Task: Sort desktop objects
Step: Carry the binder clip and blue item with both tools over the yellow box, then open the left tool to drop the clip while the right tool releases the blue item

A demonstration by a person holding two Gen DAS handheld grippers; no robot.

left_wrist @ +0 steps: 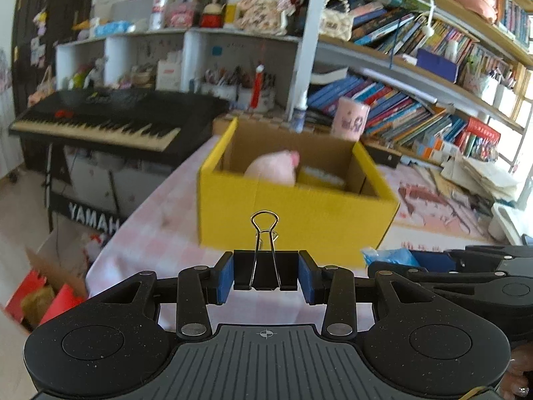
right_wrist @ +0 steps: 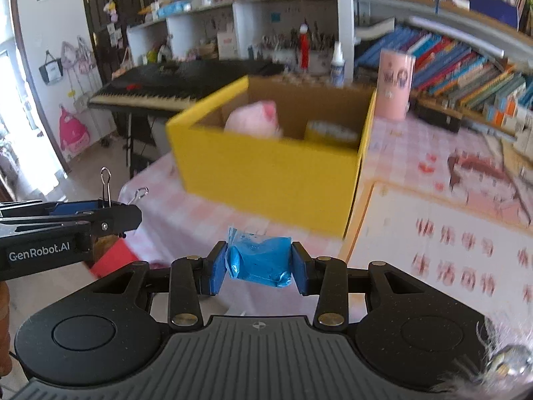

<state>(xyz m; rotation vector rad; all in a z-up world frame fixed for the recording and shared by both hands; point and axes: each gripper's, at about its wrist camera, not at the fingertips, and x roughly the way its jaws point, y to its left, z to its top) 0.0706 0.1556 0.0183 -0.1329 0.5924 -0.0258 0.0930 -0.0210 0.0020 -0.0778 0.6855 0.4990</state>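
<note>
Both grippers loaded, short of the yellow box [left_wrist: 296, 213].

Left gripper [left_wrist: 265, 275] is clamped on a black binder clip [left_wrist: 265, 268], wire handles sticking up, held in front of the box's near wall. Right gripper [right_wrist: 259, 268] is squeezed onto a blue plastic packet [right_wrist: 260, 261], also in front of the box, beside the left one. Box sits on the pink checked tablecloth [left_wrist: 160, 220]; inside it a pink plush [left_wrist: 276, 168] and a yellow item, too blurred to identify. Pink cylinder [right_wrist: 395, 83] stands behind the box.
</note>
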